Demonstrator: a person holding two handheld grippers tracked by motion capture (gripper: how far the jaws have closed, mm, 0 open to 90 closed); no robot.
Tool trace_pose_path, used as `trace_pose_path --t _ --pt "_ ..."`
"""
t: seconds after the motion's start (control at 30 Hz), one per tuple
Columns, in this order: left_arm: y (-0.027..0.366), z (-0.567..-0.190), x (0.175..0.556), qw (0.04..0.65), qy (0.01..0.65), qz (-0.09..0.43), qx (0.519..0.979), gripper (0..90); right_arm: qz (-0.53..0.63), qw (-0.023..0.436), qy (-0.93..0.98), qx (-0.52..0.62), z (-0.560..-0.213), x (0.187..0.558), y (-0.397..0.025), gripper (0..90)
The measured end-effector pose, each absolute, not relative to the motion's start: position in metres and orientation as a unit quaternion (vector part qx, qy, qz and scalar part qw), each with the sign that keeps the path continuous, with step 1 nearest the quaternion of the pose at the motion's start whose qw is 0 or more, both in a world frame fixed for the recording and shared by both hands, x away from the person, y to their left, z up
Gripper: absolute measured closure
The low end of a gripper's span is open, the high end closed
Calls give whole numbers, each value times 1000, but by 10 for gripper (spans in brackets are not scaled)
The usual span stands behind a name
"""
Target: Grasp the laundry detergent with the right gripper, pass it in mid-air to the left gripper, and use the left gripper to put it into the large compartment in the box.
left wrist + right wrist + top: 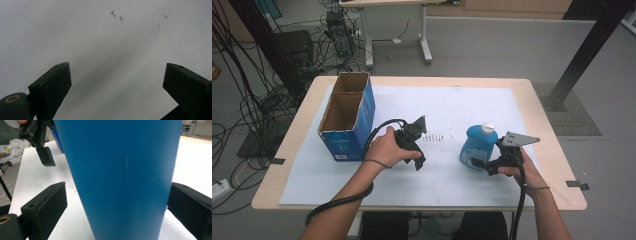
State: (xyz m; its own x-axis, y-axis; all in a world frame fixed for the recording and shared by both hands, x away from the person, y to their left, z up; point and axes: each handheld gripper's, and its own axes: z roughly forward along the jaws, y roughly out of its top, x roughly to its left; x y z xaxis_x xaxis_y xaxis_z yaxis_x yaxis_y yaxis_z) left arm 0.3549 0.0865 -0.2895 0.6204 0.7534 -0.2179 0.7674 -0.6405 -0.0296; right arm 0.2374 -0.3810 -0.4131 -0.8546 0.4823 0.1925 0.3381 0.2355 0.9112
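table carries a white sheet, pale wood showing at its edges. blue bottle with a white cap stands upright on the sheet, right of centre. right gripper sits low at the bottle's base, near side. in the right gripper view the bottle stands between the 2 jaws; the right jaw looks to be at the bottle wall, the left jaw stands off with a gap, so the jaws are open wide and not clamped on it. left gripper is held over the middle of the sheet, well apart from the bottle, in the left hand. left gripper view: jaws spread wide, nothing between them, bare sheet below. blue cardboard box, open-topped with 2 compartments, stands at the sheet's left edge, just beside the left hand. faint dark marks on the sheet lie between the 2 grippers. cables trail off the near edge.
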Motion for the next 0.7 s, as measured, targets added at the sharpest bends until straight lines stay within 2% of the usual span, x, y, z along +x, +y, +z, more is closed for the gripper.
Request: trace_pose_path --t 0.7 --pt "82 -290 357 31 423 -109 899 86 562 63 780 267 -419 235 -382 39"
